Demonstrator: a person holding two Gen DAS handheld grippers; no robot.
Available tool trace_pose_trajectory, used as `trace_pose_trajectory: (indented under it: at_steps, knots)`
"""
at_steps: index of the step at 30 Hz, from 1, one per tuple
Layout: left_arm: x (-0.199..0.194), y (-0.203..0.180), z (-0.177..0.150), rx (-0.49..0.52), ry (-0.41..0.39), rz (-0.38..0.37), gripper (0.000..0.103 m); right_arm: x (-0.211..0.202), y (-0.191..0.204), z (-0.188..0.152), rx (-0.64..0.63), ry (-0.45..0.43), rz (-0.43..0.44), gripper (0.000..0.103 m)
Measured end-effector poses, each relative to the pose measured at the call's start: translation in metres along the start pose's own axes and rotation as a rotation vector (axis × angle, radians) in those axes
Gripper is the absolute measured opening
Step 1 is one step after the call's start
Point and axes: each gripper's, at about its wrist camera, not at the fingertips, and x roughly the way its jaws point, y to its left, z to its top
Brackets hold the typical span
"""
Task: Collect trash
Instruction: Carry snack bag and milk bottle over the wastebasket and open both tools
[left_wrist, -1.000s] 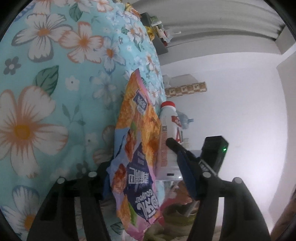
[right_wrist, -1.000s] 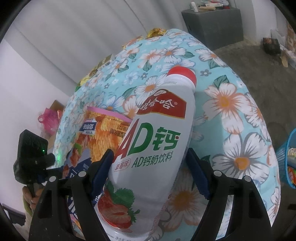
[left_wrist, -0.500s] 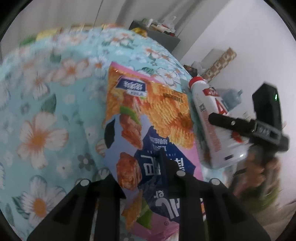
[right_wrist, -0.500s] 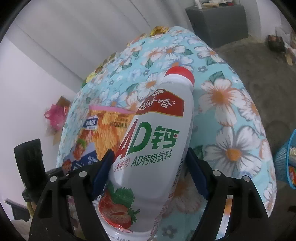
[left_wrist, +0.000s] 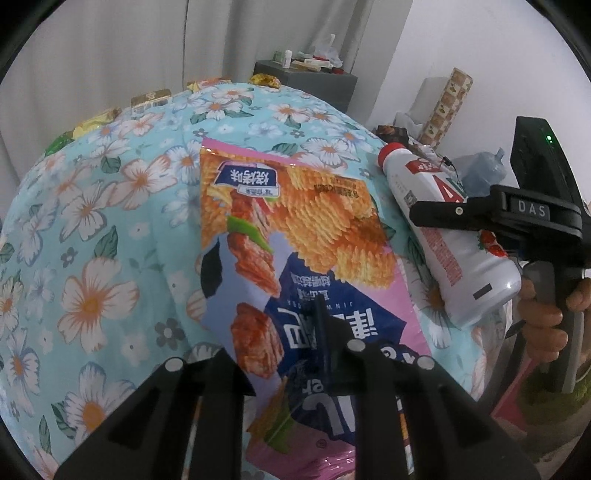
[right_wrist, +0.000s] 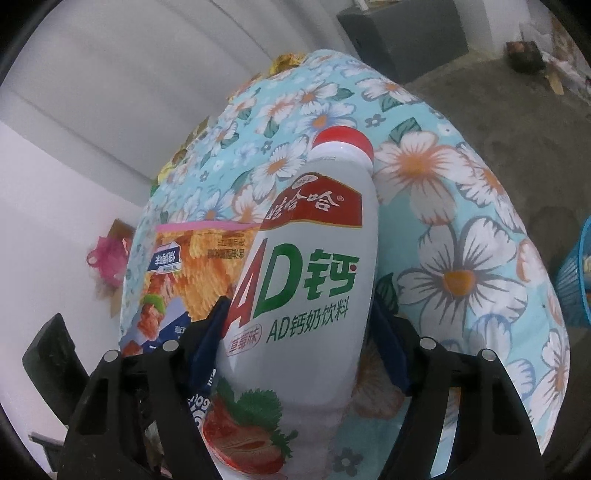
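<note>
Chip bag (left_wrist: 295, 258) and white drink bottle (right_wrist: 303, 280) lie side by side on the flowered cloth (left_wrist: 110, 206), left gripper (left_wrist: 295, 354) closing on the bag's near end, right gripper (right_wrist: 299, 332) closing around the bottle's body, so this looks like the pickup, with lifting both toward a bin probably next.

chip bag (left_wrist: 295, 236): its lower end runs behind the left hand-held gripper (left_wrist: 280, 354) and off the bottom edge.
milk bottle (right_wrist: 306, 280): base hidden between the right hand-held gripper (right_wrist: 299, 332) arms.
blue basket (right_wrist: 576, 280): right of that gripper, cut by the edge.
wrappers (left_wrist: 147, 99): far ahead, unreadably small.
</note>
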Motion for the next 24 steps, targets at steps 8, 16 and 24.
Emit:
trace_pose_trajectory:
  at_steps: [8,16,24]
  knots:
    - [-0.004,-0.005,-0.002,0.011,-0.011,0.009,0.013,-0.009,-0.002,0.001,0.019,-0.012,0.028,0.068]
    - [-0.007,-0.005,-0.001,0.013,-0.016,0.007,0.011,-0.017,0.002,0.001,0.014,-0.022,0.045,0.067]
    - [-0.016,-0.008,0.002,0.016,-0.049,0.008,0.006,-0.028,0.002,-0.001,0.017,-0.041,0.053,0.067]
